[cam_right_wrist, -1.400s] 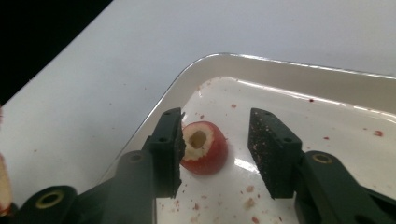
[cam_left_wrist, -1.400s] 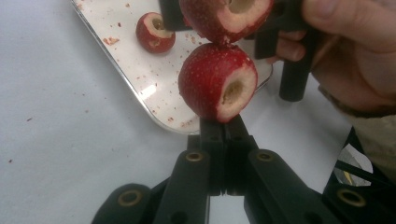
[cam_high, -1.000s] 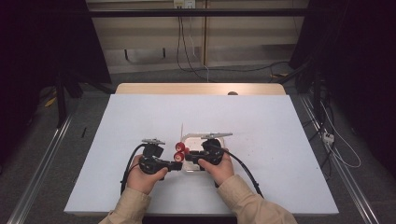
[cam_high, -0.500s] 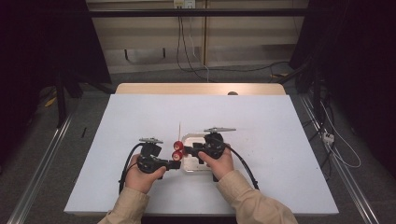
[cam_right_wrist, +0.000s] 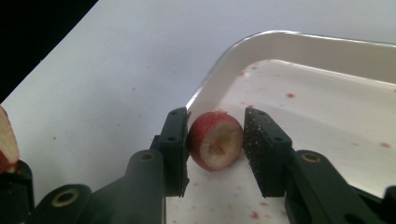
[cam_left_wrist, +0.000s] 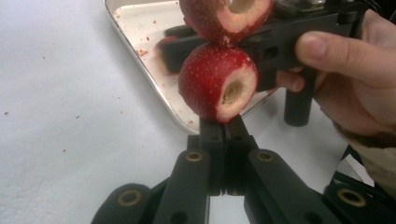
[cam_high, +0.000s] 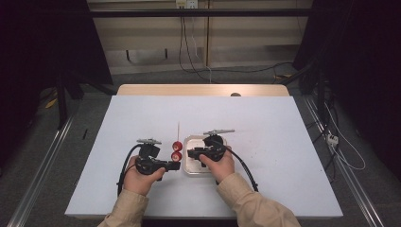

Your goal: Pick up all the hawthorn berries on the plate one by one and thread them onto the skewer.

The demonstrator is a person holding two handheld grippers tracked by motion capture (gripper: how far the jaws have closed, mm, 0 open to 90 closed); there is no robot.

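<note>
Left tongs (cam_left_wrist: 224,135) clenched on thin skewer, hidden between jaws; two cored red fruits on skewer (cam_left_wrist: 217,86) stacked just above tips, centre and top of left gripper view. In high view skewer stick (cam_high: 178,130) rises past fruits, left of white tray (cam_high: 190,142), frame centre.

Right tongs (cam_right_wrist: 215,149) have just been closing around third cored fruit (cam_right_wrist: 217,145) lying on tray floor near its corner; left pad touches fruit, right pad shows narrow gap, so not gripped.

White worktop (cam_high: 283,142) under everything.
</note>
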